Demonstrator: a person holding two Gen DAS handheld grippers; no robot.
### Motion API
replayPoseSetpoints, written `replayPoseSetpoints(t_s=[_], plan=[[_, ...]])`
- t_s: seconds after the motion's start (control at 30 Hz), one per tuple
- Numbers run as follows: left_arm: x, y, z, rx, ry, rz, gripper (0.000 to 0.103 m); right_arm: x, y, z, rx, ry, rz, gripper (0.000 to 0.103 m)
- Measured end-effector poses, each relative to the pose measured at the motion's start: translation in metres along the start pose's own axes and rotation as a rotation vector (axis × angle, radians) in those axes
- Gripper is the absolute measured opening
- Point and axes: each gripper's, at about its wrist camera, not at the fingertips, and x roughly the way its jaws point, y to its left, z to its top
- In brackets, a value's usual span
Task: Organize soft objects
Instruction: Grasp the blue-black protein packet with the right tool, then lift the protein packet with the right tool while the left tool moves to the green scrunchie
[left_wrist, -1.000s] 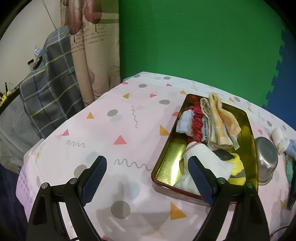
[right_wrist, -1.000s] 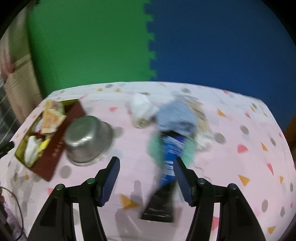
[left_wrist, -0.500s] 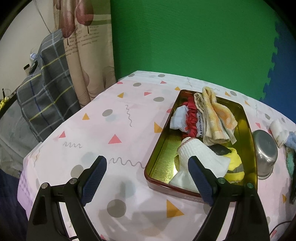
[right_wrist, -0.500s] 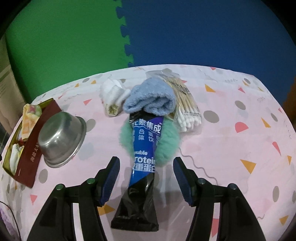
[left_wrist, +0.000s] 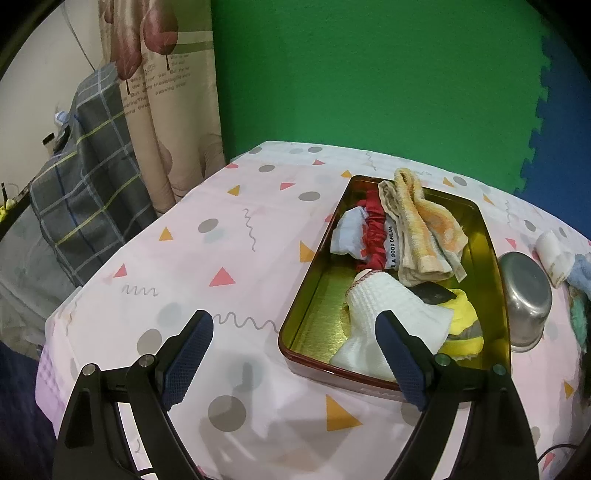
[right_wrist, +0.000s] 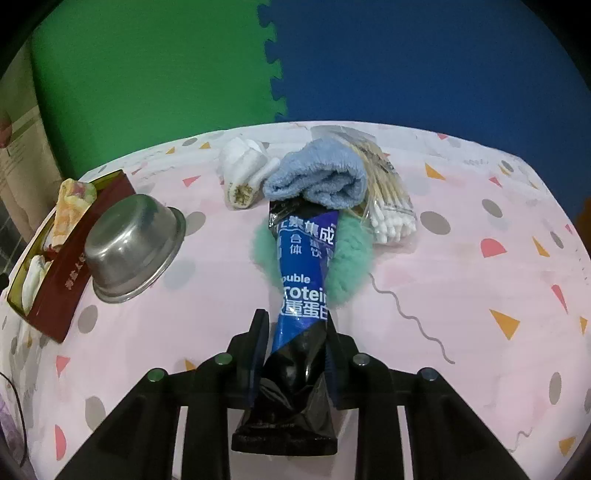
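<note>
My right gripper (right_wrist: 293, 334) is shut on the near end of a blue and black protein packet (right_wrist: 303, 280). The packet lies over a green fluffy piece (right_wrist: 349, 262) and under a rolled light blue towel (right_wrist: 319, 181). A white rolled sock (right_wrist: 243, 170) lies left of the towel. My left gripper (left_wrist: 293, 347) is open and empty above the near end of a gold tin tray (left_wrist: 325, 295). The tray holds a white sock (left_wrist: 388, 317), a yellow sock (left_wrist: 463, 325), an orange towel (left_wrist: 424, 229) and a red scrunchie (left_wrist: 376, 236).
An upturned steel bowl (right_wrist: 129, 240) sits between the tray (right_wrist: 70, 280) and the packet; it also shows in the left wrist view (left_wrist: 524, 295). A bag of cotton swabs (right_wrist: 384, 199) lies right of the blue towel. A curtain (left_wrist: 162, 103) and a plaid cloth (left_wrist: 85, 177) are off the table's left.
My right gripper has moved forward and closed on the packet's near end. My left gripper has drifted slightly left, staying open.
</note>
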Motion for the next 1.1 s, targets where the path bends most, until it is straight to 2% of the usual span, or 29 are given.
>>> replayPoseSetpoints(t_s=[0.2,0.37,0.6,0.8,0.93,1.1], plan=[[-0.001,-0.002,0.000,0.008,-0.003,0.001,0.087,-0.015,0.000,-0.011,-0.032,0.010,0.011,0.025],[-0.002,-0.006,-0.001,0.018,-0.006,0.001,0.087,-0.029,-0.010,-0.018,-0.057,0.009,-0.018,0.025],[-0.004,-0.013,-0.002,0.031,-0.007,-0.026,0.087,-0.044,-0.053,-0.032,-0.001,0.000,-0.087,0.025],[-0.021,-0.022,-0.001,0.023,-0.037,-0.087,0.087,-0.042,-0.088,-0.032,0.073,-0.007,-0.129,0.025],[-0.031,-0.043,-0.002,0.085,-0.040,-0.105,0.087,-0.037,-0.104,-0.027,0.074,-0.009,-0.159,0.025],[-0.051,-0.086,-0.006,0.186,-0.058,-0.191,0.088,-0.027,-0.118,-0.023,0.096,-0.010,-0.151,0.025]])
